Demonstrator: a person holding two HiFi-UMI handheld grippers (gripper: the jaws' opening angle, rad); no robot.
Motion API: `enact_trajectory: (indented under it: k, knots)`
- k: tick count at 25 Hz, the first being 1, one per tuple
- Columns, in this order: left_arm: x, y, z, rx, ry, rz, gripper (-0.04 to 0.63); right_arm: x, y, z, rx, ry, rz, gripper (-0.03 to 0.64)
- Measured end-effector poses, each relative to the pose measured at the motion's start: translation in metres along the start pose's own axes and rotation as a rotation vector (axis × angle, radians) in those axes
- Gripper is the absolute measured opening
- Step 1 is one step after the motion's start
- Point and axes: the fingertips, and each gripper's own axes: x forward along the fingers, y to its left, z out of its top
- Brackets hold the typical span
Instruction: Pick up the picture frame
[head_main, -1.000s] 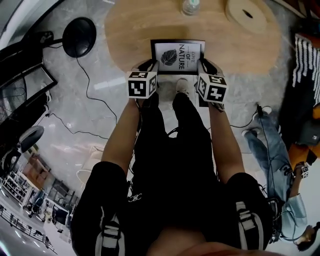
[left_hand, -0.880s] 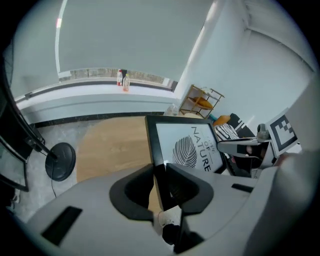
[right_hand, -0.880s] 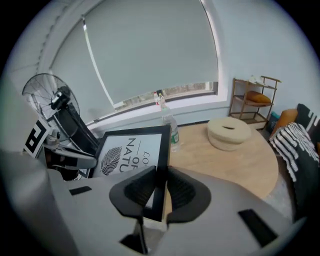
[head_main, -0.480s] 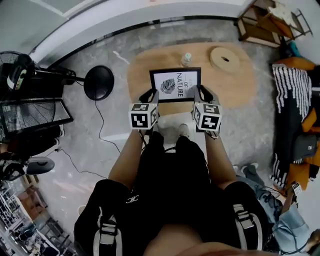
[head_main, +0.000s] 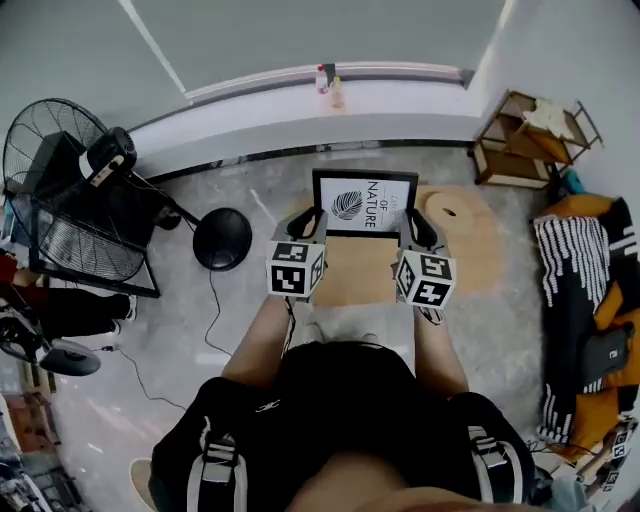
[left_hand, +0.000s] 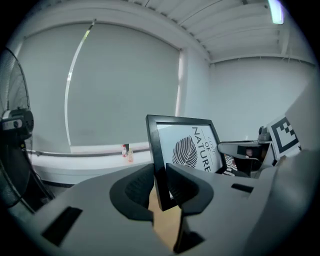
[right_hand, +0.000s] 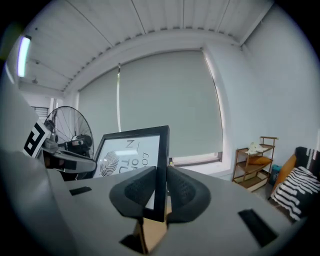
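A black picture frame (head_main: 364, 203) with a leaf print and the word NATURE hangs in the air, high above the wooden table (head_main: 360, 270). My left gripper (head_main: 312, 222) is shut on the frame's left edge (left_hand: 159, 165). My right gripper (head_main: 412, 222) is shut on its right edge (right_hand: 161, 170). In both gripper views the frame stands upright between the black pads (left_hand: 137, 187), its print facing me. The marker cubes (head_main: 296, 268) sit just in front of my hands.
A standing fan (head_main: 70, 205) and a black round lamp base (head_main: 222, 240) stand to the left. A round wooden disc (head_main: 448, 210) lies on the table's right end. A wooden shelf (head_main: 525, 135) is at the back right, a striped cushion (head_main: 585, 290) at the right. Two small bottles (head_main: 328, 88) sit on the window ledge.
Both grippers have lifted the frame straight up off the table to well above it. The view has swung up from the floor toward the window wall.
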Motion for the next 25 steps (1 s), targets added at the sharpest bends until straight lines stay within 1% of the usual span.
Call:
enact_trajectory:
  k: [3,6,8,10,14,19,25]
  knots:
    - [-0.033,-0.009,0.035,0.021,-0.076,0.012,0.092,-0.024,0.009,0.038,-0.021,-0.078,0.03,0.083]
    - [-0.064,-0.016,0.069,0.054,-0.155,0.012,0.092,-0.048,0.019,0.075,-0.023,-0.169,0.04,0.081]
    - [-0.082,-0.017,0.084,0.079,-0.205,0.009,0.094,-0.061,0.028,0.093,-0.048,-0.226,0.033,0.083]
    - [-0.093,-0.02,0.092,0.1,-0.236,0.003,0.094,-0.071,0.032,0.105,-0.078,-0.268,0.029,0.081]
    - [-0.106,-0.025,0.092,0.094,-0.256,-0.005,0.095,-0.084,0.037,0.11,-0.103,-0.286,0.037,0.081]
    - [-0.113,-0.026,0.097,0.096,-0.271,0.004,0.094,-0.09,0.039,0.11,-0.089,-0.304,0.048,0.081]
    - [-0.112,-0.027,0.098,0.102,-0.277,-0.001,0.094,-0.09,0.038,0.108,-0.082,-0.31,0.042,0.083]
